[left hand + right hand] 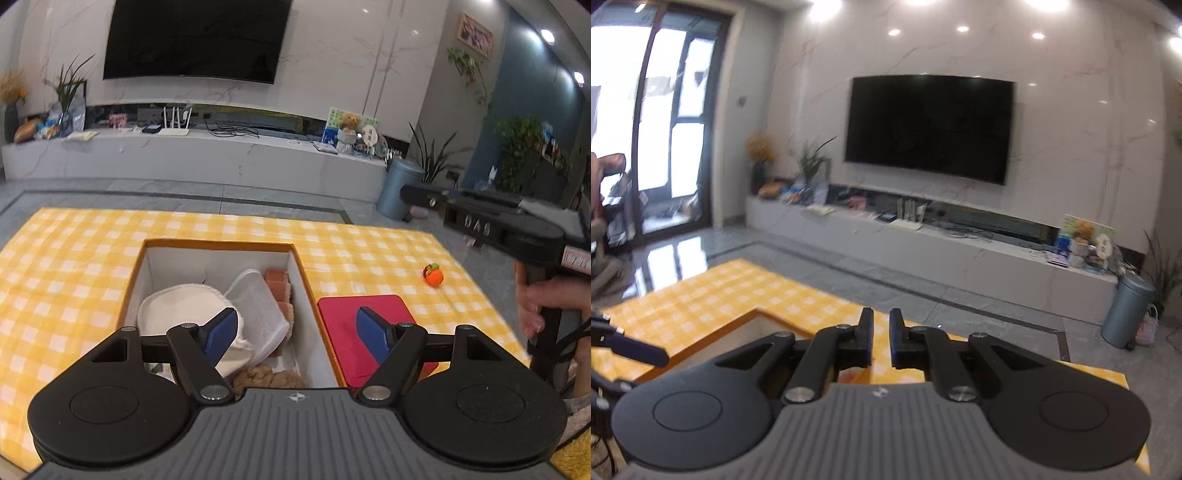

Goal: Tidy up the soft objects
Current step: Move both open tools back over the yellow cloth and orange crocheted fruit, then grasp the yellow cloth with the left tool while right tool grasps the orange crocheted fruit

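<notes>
An orange-rimmed box (136, 273) with white walls stands on the yellow checked cloth (74, 251). Inside lie white round pads (177, 306), a pale folded cloth (258, 306), orange-brown sponges (280, 288) and a brown plush (266, 376). A red square pad (340, 317) lies flat against the box's right side. A small orange toy fruit (433, 275) sits further right. My left gripper (297, 334) hangs open and empty over the box's right wall. My right gripper (881, 317), held by a hand (535, 302), is raised off to the right, its jaws almost together with nothing between them.
The table's far edge drops to a grey tiled floor. Beyond it stands a long white TV bench (221, 155) under a wall TV (195, 37). A grey bin (400, 184) and potted plants (517, 147) stand at the right. The box corner (757, 315) shows in the right wrist view.
</notes>
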`<state>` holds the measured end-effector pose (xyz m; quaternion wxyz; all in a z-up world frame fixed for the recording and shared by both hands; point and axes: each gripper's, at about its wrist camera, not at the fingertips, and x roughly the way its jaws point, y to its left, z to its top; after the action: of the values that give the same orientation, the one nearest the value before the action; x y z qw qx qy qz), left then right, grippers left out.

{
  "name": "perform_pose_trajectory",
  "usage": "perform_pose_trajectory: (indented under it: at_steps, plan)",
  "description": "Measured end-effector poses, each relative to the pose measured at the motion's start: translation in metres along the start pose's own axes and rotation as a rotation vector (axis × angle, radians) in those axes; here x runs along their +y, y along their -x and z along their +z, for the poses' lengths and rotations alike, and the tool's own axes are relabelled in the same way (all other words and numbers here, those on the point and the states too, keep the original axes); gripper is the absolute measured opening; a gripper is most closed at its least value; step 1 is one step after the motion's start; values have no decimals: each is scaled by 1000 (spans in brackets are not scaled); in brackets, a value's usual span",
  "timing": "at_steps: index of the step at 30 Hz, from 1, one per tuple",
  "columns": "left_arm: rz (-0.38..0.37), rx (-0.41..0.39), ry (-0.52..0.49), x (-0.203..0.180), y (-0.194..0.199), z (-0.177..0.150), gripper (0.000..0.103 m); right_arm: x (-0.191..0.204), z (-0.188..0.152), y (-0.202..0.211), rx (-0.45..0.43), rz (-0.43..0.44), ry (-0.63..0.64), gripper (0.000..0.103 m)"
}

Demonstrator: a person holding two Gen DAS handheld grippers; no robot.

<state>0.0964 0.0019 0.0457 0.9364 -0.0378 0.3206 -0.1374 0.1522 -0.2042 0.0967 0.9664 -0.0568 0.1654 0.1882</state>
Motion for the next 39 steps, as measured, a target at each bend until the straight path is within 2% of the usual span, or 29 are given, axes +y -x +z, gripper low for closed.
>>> perform_pose_trajectory:
  at_steps: [4,8,10,12,16,18,22,26,30,32,34,39]
  plan:
    - [49,53,-85,-27,-24,0,85,-34,-14,11,-13,-54,-53,17]
    - [20,67,-110,-51,-39,6,85,-70,-27,27,-19,-180,-108,22]
    - [8,59,-106,-65,-42,11,85,-89,-36,32,-4,-250,-132,27]
    - [-10,49,-105,-77,-42,16,85,-111,-44,36,20,-306,-182,28]
    - [-17,43,-127,-106,-49,23,87,-148,-67,39,68,-368,-271,33]
    - [-22,64,-151,-122,-60,25,87,-163,-78,38,92,-385,-303,42]
    - [-80,169,-204,-155,-94,22,88,-188,-98,33,134,-455,-386,46]
    - [-109,291,-253,-184,-137,13,85,-207,-118,34,148,-462,-464,46]
    - [-99,333,-207,-202,-172,-1,85,-223,-132,29,183,-477,-499,46]
    - [-109,339,-208,-210,-185,-11,85,-229,-135,26,188,-477,-512,47]
    - [-101,329,-254,-221,-196,-24,85,-231,-138,23,186,-467,-530,49]
    - [12,313,-345,-237,-218,-51,85,-231,-143,14,209,-461,-531,51]
